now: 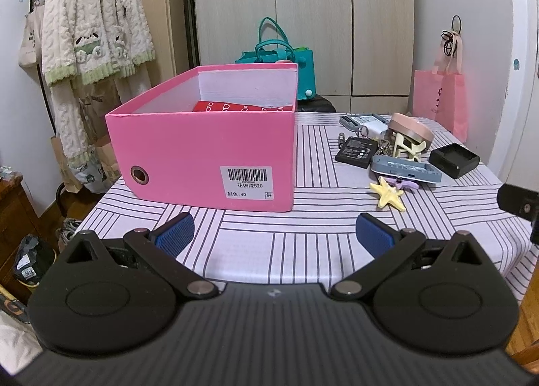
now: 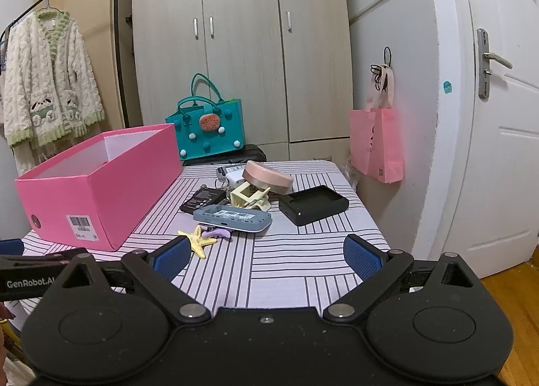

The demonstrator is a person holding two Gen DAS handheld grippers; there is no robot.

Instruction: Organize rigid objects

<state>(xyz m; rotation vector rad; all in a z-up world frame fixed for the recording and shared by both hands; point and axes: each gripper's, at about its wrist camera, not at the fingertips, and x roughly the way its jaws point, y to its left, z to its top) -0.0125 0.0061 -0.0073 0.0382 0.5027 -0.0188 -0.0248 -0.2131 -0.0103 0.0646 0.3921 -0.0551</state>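
Both grippers, left (image 1: 273, 232) and right (image 2: 266, 256), gape empty; starfish (image 2: 199, 241) lies nearest right's left finger, probably its pick.

Far behind the table I see a wardrobe (image 2: 242, 49) with a teal bag (image 2: 205, 129) before it. At left, a fleecy robe (image 1: 91, 18) hangs on a rack (image 2: 116, 32). At right, a pink bag (image 2: 377, 146) hangs beside a white door (image 2: 498, 136).
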